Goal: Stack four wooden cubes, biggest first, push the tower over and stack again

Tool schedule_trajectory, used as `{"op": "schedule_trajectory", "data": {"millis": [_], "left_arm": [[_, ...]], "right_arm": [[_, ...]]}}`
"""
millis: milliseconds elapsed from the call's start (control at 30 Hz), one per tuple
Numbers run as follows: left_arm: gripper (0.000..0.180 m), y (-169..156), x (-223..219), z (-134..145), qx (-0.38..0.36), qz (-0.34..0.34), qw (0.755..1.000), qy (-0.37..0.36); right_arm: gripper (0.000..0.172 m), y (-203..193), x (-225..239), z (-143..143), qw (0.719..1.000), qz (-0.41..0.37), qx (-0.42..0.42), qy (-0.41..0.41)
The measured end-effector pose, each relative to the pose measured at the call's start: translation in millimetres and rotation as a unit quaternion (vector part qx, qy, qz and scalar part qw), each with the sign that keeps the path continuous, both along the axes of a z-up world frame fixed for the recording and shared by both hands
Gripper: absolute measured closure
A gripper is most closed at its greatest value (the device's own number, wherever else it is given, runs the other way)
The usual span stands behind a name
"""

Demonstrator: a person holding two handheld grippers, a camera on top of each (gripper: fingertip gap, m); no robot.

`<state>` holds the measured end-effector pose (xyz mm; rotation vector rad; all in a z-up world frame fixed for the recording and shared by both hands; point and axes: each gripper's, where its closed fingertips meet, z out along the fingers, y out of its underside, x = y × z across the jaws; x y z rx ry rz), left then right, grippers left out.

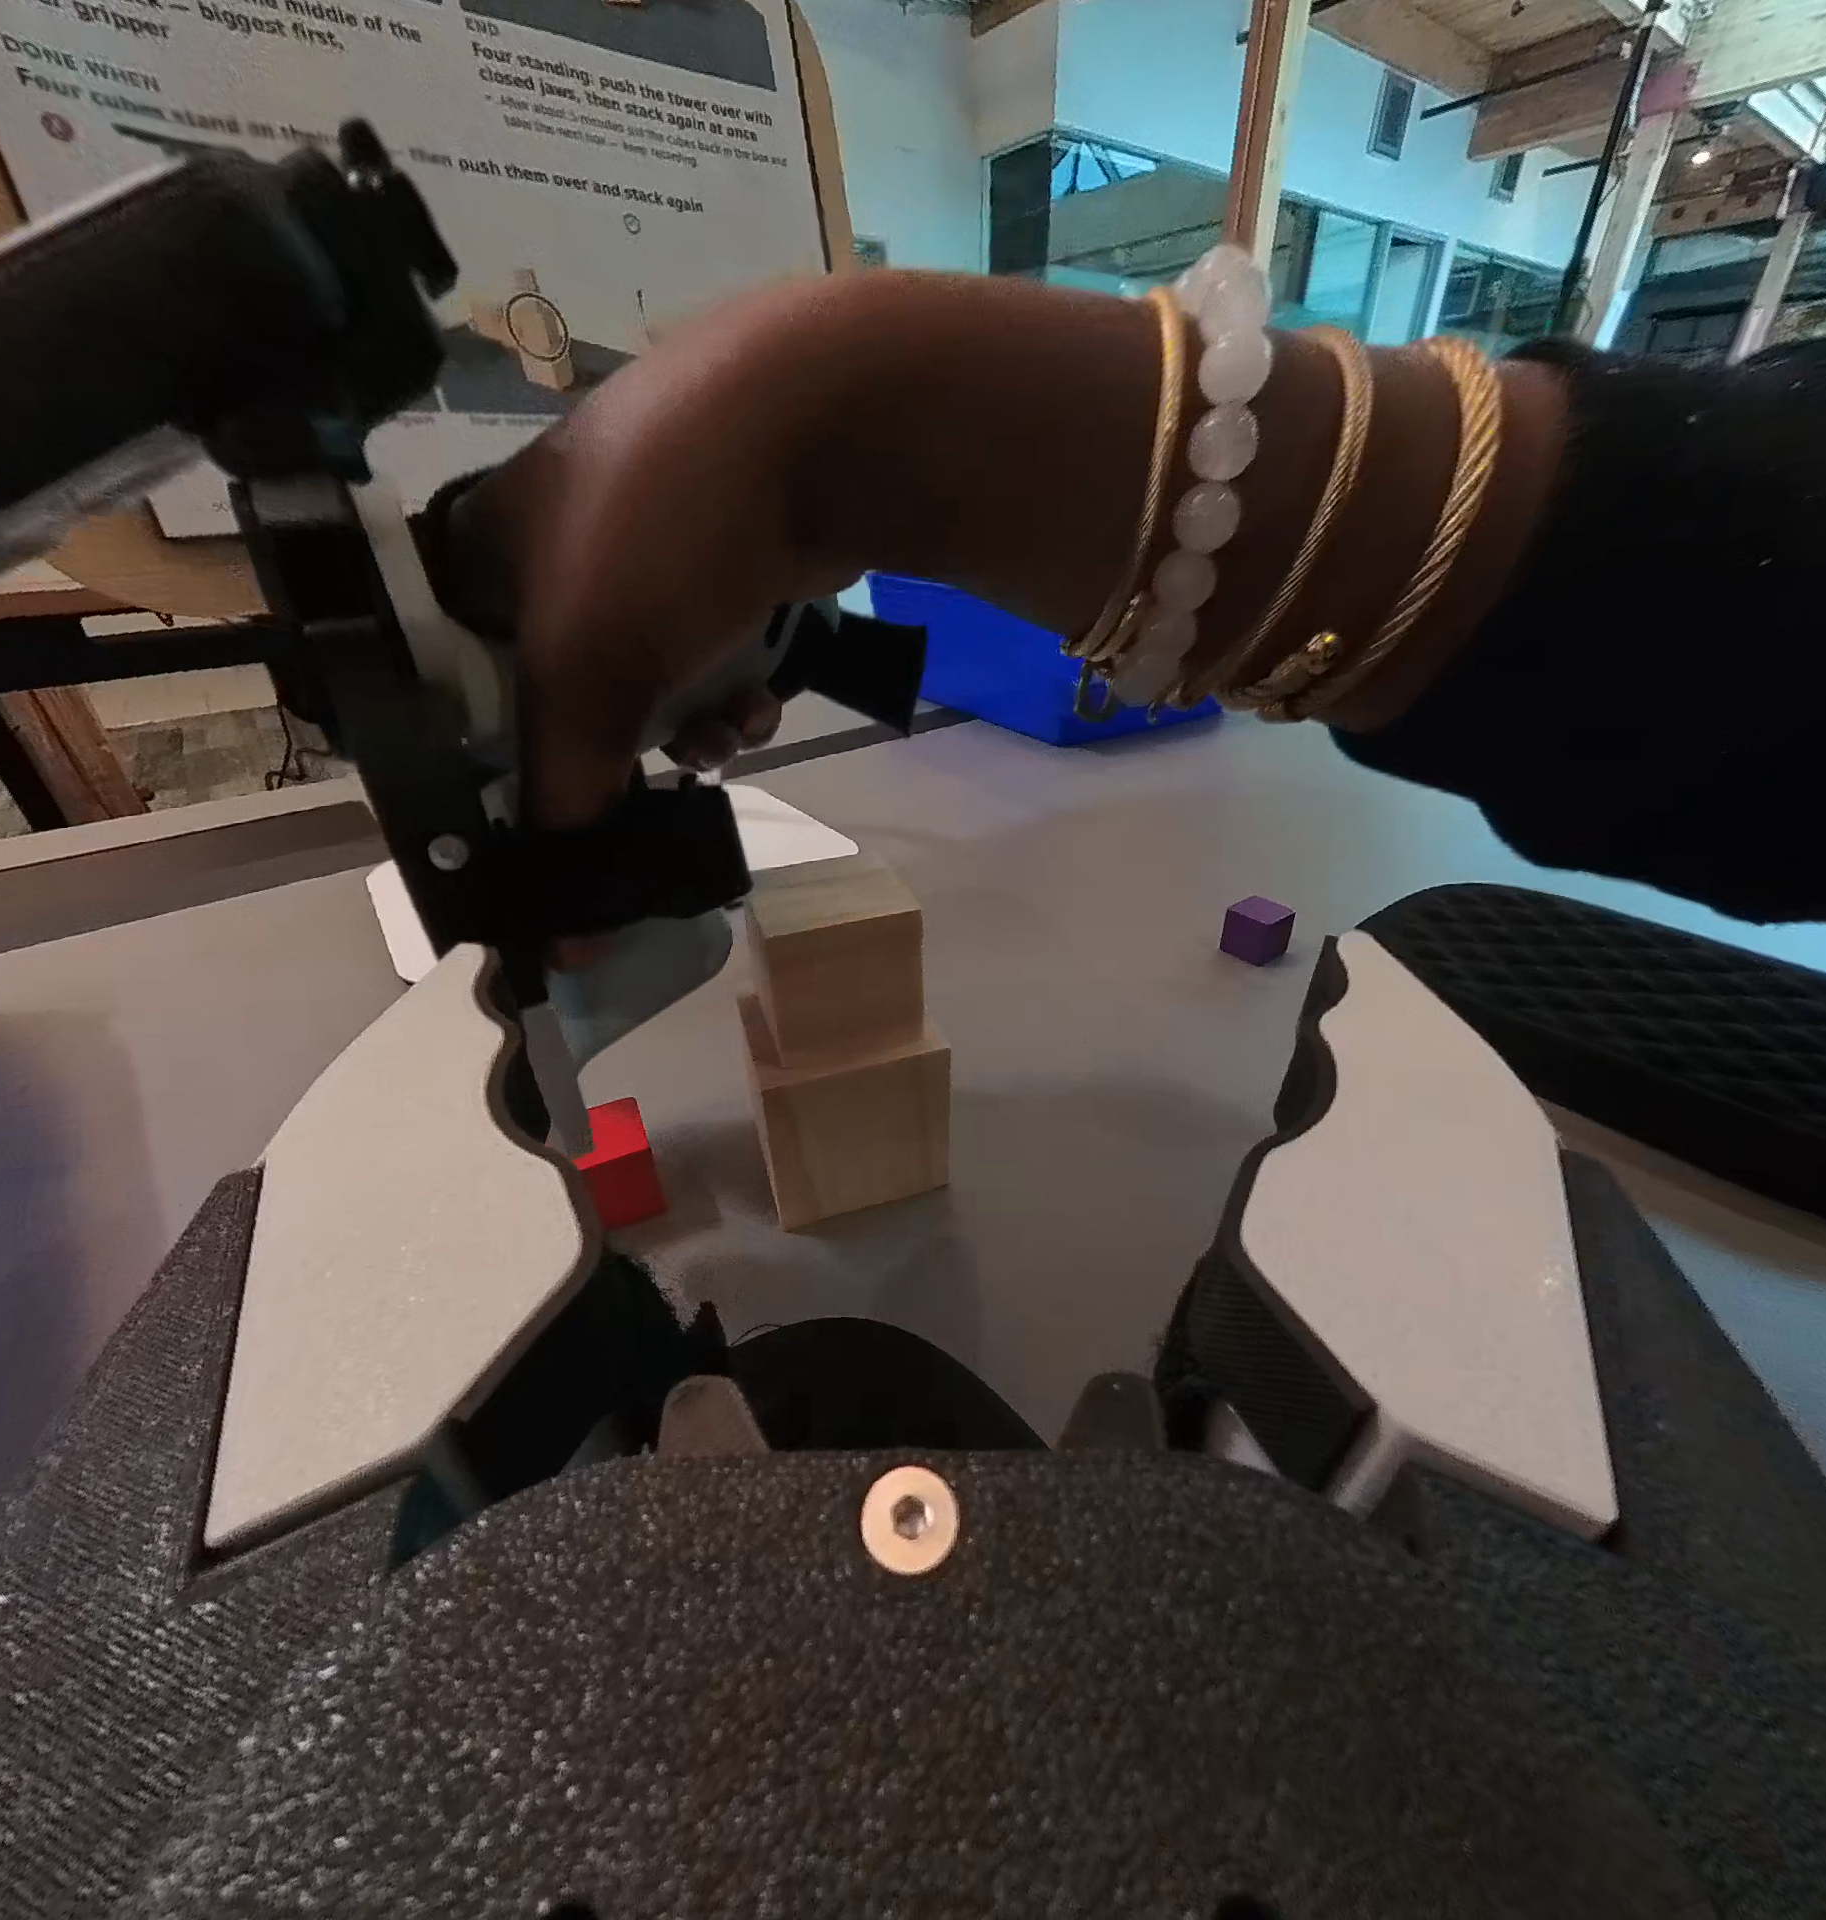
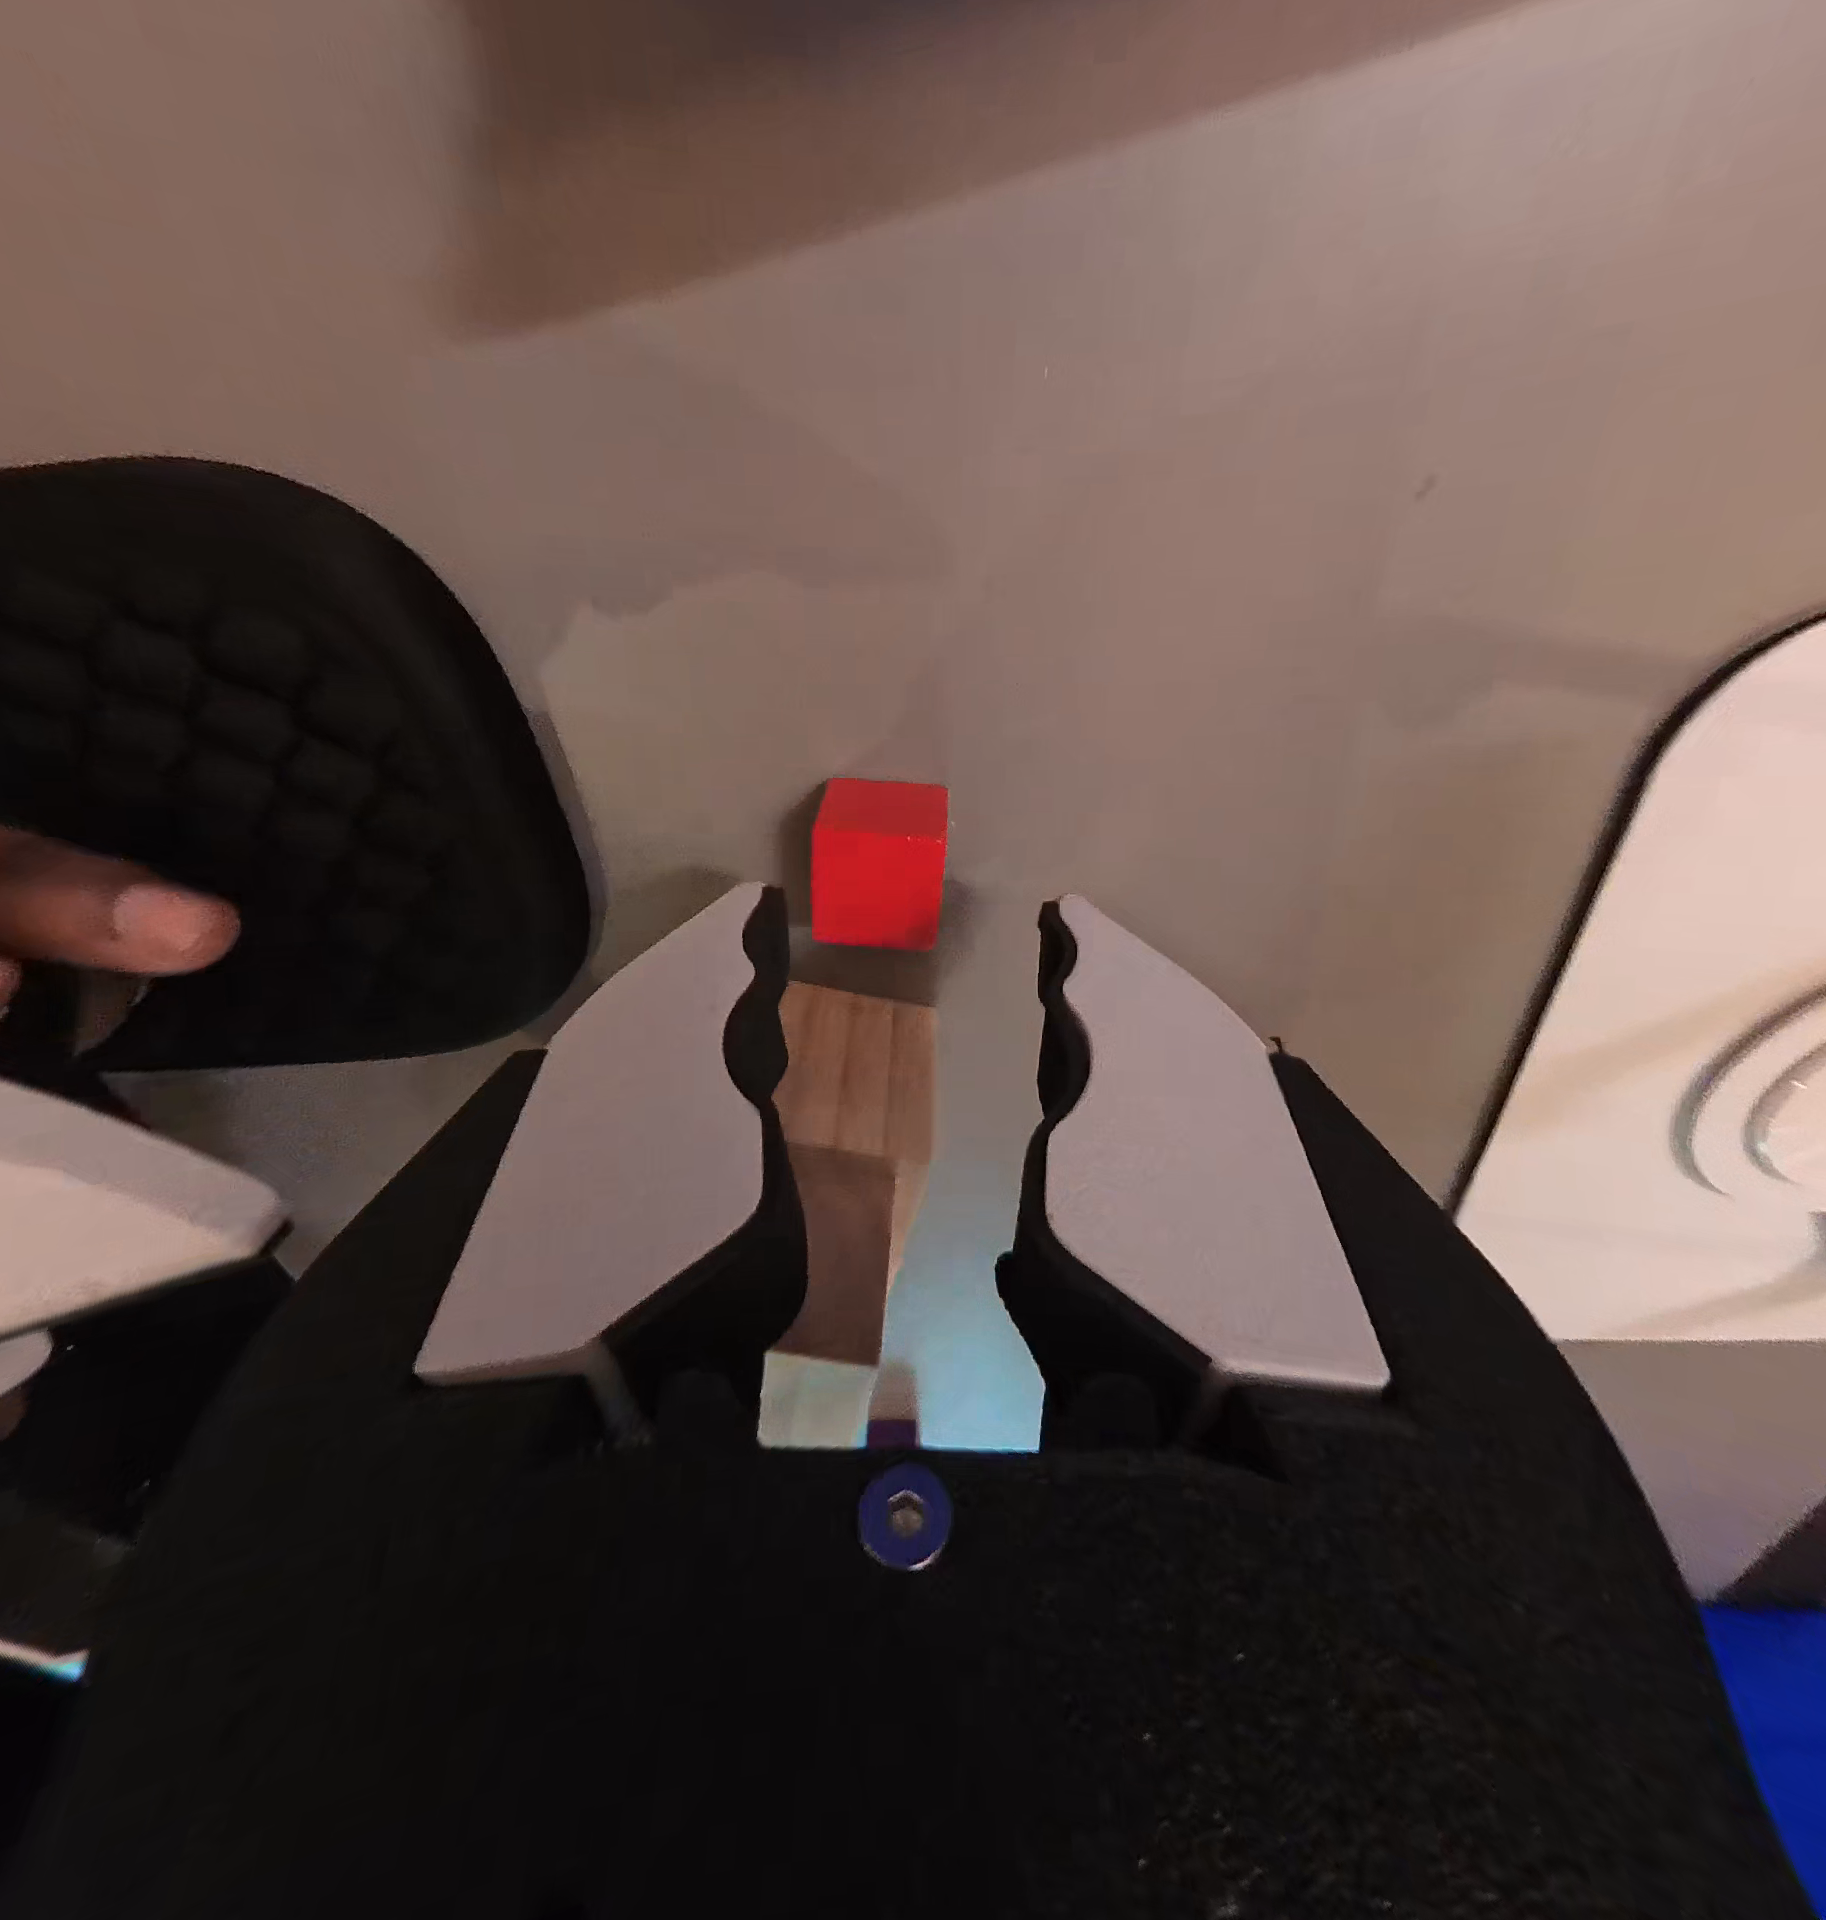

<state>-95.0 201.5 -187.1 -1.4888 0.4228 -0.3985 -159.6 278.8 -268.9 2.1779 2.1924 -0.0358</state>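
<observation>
A small red wooden cube (image 2: 878, 864) on the grey desk (image 2: 1200, 520) is approached, ungripped, by the spread right gripper (image 2: 904, 914), while the left gripper (image 1: 909, 997) is held wide, empty.

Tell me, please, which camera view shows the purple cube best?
The left wrist view: the purple cube sits whole and unobstructed on the grey table. The right wrist view shows only a purple sliver low between its own fingers.
</observation>
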Motion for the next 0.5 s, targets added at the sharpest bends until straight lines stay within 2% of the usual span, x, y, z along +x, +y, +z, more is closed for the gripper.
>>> {"op": "schedule_trajectory", "data": {"millis": [233,300,333,500], "left_arm": [[0.043,0.0,-0.3,0.0,-0.001,-0.001,1.0,-0.002],[0.044,0.0,-0.1,0.0,-0.001,-0.002,1.0,-0.002],[0.044,0.1,0.0,-0.2,-0.002,-0.002,1.0,-0.001],[0.044,0.3,0.4,-0.7,-0.004,-0.004,1.0,-0.001]], "right_arm": [[0.126,-4.1,4.8,-19.2,0.999,0.005,-0.014,-0.031],[0.133,-6.1,4.4,-22.5,0.999,0.014,-0.012,-0.033],[0.144,-7.6,4.0,-23.5,0.999,0.018,-0.013,-0.032],[0.144,-5.4,-0.6,-10.3,1.0,0.019,-0.005,0.009]]}}
